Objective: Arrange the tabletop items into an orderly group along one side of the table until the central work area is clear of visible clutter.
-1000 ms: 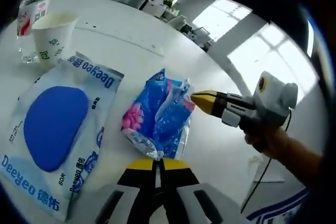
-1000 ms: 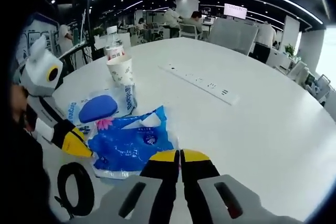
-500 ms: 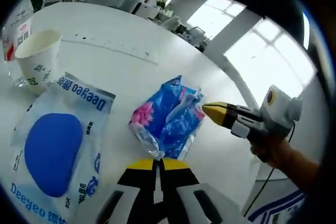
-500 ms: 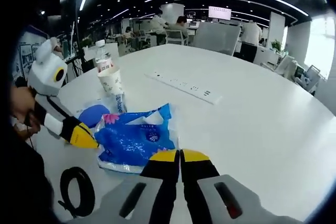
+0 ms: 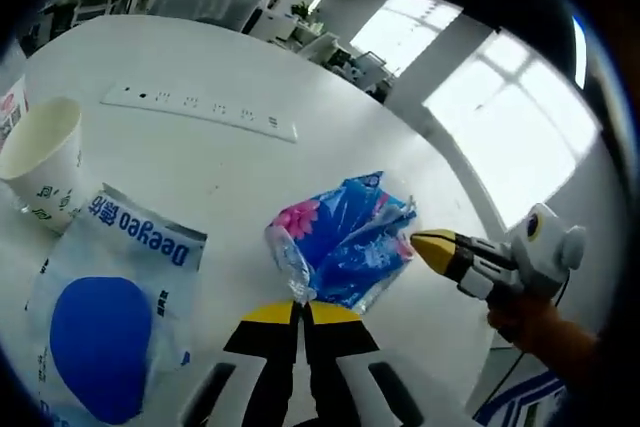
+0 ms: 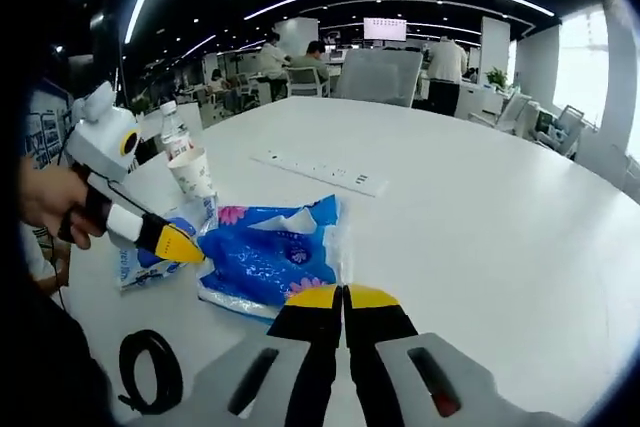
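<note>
A crinkled blue plastic packet with pink flowers hangs between both grippers, just over the white table. My left gripper is shut on its near corner. The right gripper comes in from the right, shut on the opposite edge. In the right gripper view the same packet lies ahead of my right gripper, and the left gripper, held by a hand, pinches its left side. A flat white "Deeyeo" packet with a blue oval lies on the left, beside a paper cup.
A white power strip lies across the table beyond the packets. A water bottle stands behind the paper cup. A black cable loop lies near the table edge. People sit at desks in the background.
Both grippers have carried the blue packet away from the Deeyeo packet and the cup, which have slid toward the left edge of the left gripper view. Both stay shut.
</note>
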`<state>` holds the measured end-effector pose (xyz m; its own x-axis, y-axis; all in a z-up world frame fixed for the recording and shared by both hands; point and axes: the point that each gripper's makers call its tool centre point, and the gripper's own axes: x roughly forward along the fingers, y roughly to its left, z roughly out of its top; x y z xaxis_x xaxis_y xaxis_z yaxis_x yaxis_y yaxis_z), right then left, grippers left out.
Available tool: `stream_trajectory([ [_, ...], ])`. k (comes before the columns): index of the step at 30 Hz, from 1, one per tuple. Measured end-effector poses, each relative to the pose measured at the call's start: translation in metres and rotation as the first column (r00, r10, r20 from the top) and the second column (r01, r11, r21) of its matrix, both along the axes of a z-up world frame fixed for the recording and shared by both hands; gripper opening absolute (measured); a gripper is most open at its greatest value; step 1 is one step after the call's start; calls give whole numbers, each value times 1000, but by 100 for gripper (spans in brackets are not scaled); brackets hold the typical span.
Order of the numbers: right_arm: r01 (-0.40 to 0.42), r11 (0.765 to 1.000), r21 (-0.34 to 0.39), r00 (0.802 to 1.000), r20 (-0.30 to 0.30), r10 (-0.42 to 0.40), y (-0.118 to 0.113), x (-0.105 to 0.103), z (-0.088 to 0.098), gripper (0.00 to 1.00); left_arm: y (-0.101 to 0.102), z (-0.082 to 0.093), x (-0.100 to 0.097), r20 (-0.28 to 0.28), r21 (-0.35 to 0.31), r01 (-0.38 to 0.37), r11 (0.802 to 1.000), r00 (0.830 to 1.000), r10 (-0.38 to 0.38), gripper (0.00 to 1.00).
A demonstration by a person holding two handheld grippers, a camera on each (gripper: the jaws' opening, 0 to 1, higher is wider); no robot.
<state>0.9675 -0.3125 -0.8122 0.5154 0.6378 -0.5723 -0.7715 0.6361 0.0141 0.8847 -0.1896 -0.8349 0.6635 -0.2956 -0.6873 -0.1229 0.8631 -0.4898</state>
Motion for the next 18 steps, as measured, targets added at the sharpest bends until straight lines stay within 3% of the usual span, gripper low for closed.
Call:
stream_trajectory([
  [18, 180, 983, 28, 984, 7, -181, -41, 16, 3, 0, -22, 2, 43, 2, 22, 104, 994, 995, -104, 0],
])
